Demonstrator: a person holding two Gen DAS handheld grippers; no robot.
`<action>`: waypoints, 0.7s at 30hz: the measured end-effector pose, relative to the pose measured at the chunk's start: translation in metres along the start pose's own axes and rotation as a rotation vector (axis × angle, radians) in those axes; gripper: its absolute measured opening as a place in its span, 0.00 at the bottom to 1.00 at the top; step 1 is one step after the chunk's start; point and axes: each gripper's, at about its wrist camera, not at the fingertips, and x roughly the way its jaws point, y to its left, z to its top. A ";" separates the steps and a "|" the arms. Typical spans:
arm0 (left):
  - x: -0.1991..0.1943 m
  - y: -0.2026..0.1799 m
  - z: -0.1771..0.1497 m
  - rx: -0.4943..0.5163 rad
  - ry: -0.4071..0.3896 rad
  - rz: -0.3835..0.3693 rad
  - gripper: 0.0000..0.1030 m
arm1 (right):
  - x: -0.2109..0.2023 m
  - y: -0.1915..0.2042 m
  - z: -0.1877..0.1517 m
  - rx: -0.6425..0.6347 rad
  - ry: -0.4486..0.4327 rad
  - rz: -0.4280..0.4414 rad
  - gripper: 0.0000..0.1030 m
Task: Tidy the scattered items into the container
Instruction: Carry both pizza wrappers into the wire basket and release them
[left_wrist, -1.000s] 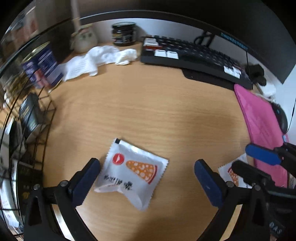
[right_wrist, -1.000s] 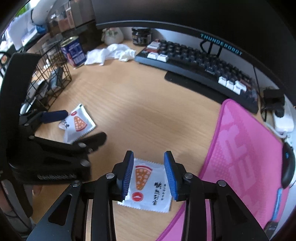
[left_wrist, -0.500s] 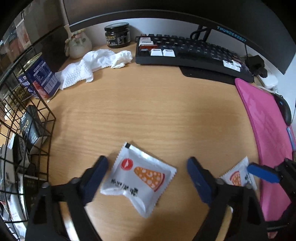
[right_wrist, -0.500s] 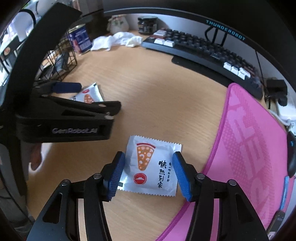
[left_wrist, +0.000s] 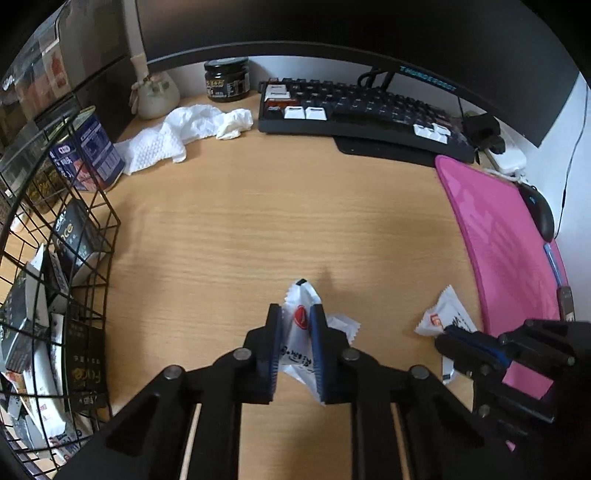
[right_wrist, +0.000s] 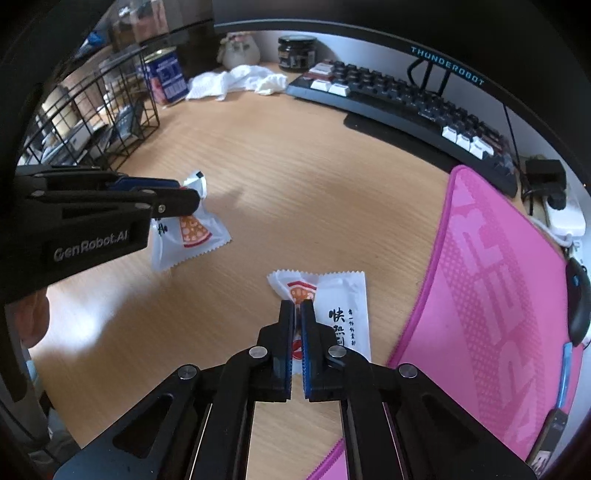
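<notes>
left gripper (left_wrist: 296, 325): fingers pinching left sachet (left_wrist: 301, 334) between pads | right gripper (right_wrist: 297, 317): fingers pinching right sachet (right_wrist: 340, 314) edge | wire basket (left_wrist: 88, 236): far left of fingers, on tabletop (left_wrist: 277, 221)

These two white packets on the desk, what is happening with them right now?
A person is working with two handheld grippers. The left gripper is shut on one white pizza-print sauce packet, and the right gripper is shut on the other white sauce packet. Both packets seem still low over the wooden desk. The black wire basket, already holding boxes, stands at the left.
</notes>
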 end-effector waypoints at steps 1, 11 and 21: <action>-0.002 0.000 0.000 -0.002 -0.002 -0.009 0.12 | -0.002 -0.002 0.000 0.008 -0.004 0.002 0.02; -0.040 -0.004 0.008 0.017 -0.071 0.013 0.09 | -0.032 -0.008 0.013 0.038 -0.070 0.020 0.02; -0.120 0.037 0.010 -0.036 -0.198 0.053 0.09 | -0.081 0.048 0.056 -0.057 -0.177 0.066 0.02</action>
